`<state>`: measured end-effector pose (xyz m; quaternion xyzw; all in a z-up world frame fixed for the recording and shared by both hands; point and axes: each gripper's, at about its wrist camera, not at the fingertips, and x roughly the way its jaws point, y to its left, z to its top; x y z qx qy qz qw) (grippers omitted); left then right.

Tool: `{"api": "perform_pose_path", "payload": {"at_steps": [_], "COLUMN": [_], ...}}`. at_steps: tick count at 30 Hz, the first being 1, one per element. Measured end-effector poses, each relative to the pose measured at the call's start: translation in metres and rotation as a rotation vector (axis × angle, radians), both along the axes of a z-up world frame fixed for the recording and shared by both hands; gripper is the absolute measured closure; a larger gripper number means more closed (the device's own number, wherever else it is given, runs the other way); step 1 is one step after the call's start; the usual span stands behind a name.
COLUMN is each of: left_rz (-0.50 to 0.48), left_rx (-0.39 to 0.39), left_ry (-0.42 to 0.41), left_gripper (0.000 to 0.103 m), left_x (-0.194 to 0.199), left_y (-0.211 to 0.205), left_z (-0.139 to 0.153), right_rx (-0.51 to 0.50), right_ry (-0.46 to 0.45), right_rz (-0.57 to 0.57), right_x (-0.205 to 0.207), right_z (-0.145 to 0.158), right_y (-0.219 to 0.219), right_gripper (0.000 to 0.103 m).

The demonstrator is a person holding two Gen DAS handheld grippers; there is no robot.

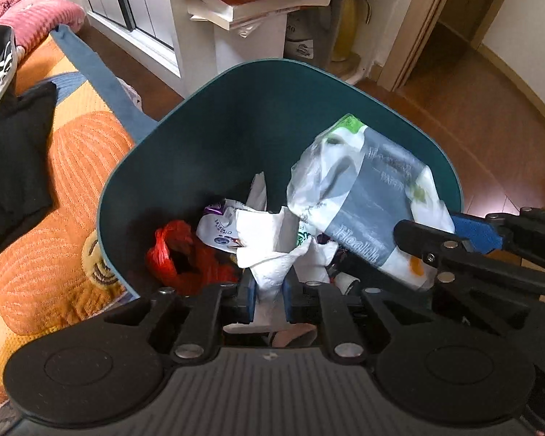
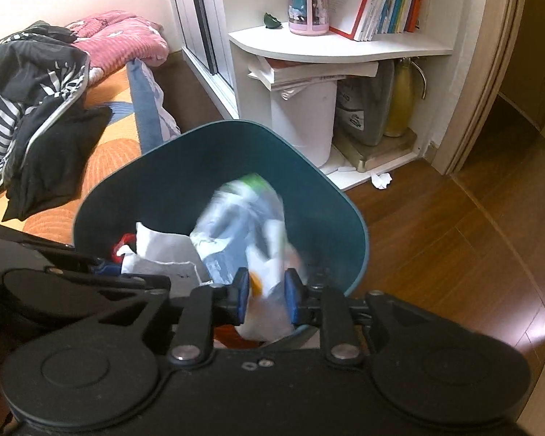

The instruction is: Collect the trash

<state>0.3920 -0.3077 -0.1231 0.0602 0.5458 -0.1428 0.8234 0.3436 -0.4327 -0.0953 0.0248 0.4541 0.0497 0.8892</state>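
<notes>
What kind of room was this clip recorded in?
Most likely a bedroom at home: a bed with an orange cover and heaped clothes, a white corner shelf of books, and wood flooring.

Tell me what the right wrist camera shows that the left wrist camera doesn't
Only the right wrist view shows the crumpled tissue on the floor, the pink pen holder and the upright books. Only the left wrist view shows the red plastic bag clearly and the left gripper clamping white tissue. Both show the teal bin, the printed wrapper between the right gripper pads, and the pink blanket.
</notes>
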Motion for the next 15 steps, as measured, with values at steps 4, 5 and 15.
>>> {"api": "perform_pose_path", "payload": {"at_steps": [4,5,15], "left_rz": [0.019,0.023,0.045], "left_rx": [-0.037,-0.039,-0.121], "left_ry": [0.007,-0.001,-0.099], "left_gripper": [0.075,0.069,0.038], "left_x": [-0.003,-0.005,-0.033], "left_y": [0.006,0.008,0.031], "left_z": [0.003,0.005,0.047], "right_rx": [-0.008,-0.015,0.003], "right_ry": [-0.026,-0.032,-0.121], "right_rz": [0.013,0.012,0.039], "right_x": [-0.005,-0.007,-0.046], "right_z": [0.006,0.009,0.047], "right_y": [0.002,0.002,-0.005], "right_gripper": [0.076,0.076,0.063]}}
